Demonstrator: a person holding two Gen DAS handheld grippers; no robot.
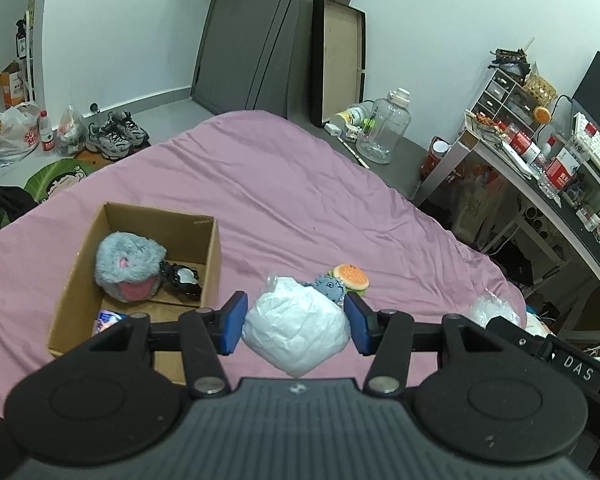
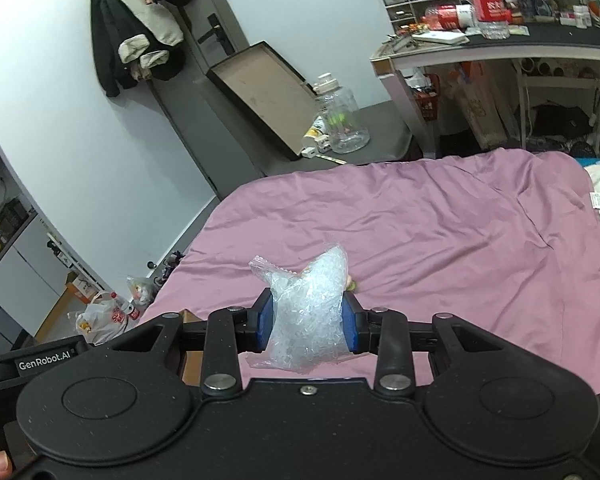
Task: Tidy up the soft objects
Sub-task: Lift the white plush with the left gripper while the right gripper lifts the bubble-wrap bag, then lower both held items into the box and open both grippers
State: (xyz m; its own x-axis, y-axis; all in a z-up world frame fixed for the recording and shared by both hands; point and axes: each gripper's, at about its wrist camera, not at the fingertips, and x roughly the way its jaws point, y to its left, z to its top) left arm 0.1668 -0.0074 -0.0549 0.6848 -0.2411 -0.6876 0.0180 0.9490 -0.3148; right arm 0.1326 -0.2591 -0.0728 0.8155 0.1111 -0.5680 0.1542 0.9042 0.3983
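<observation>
My left gripper is shut on a white crumpled soft bundle, held above the pink bedsheet. To its left stands an open cardboard box holding a grey-and-pink plush and a black-and-white item. A burger toy and a small grey-blue plush lie on the sheet just beyond the bundle. My right gripper is shut on a clear bag of transparent pellets, raised over the bed; a corner of the box shows under its left finger.
A desk crowded with bottles and boxes runs along the right of the bed. A clear jug stands on a grey side surface beyond the bed. Shoes and plastic bags lie on the floor at left.
</observation>
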